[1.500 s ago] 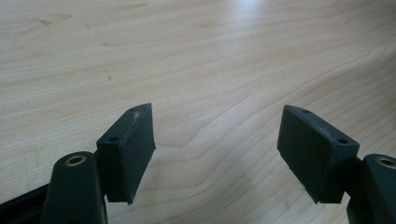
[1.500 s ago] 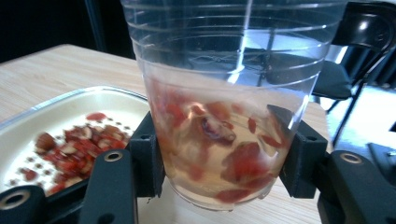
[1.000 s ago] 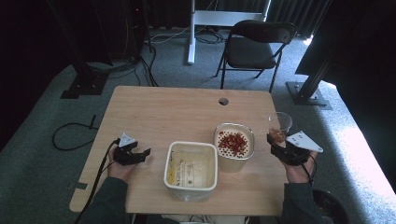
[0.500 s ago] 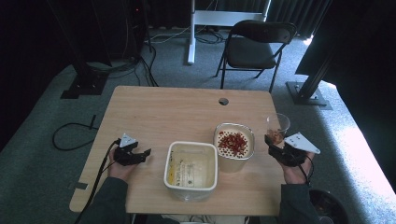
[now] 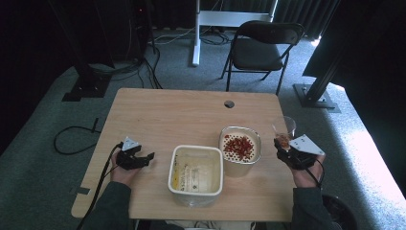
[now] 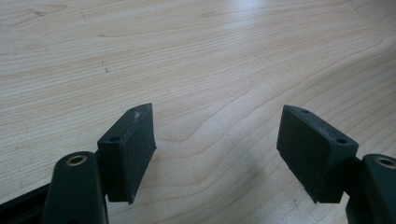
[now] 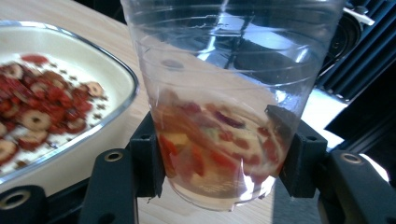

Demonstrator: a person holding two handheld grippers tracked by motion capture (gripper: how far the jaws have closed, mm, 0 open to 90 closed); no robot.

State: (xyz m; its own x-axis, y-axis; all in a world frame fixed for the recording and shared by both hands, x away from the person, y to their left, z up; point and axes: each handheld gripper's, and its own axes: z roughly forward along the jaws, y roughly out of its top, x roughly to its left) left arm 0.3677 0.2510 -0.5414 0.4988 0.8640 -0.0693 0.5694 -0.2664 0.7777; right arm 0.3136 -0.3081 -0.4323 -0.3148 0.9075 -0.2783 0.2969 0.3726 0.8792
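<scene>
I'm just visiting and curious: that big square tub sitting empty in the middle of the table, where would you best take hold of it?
Probably by the rim of the square tub, on its left wall, coming in from the left tool's side. The walls look too far apart to span, while the thin raised lip would fit between the open jaws.

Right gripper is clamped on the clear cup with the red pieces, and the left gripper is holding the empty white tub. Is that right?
Not quite. The left gripper holds nothing: in the left gripper view its jaws stand apart over bare table, and in the high view the empty white tub sits untouched beside it. The right gripper is indeed clamped on the clear cup.
</scene>
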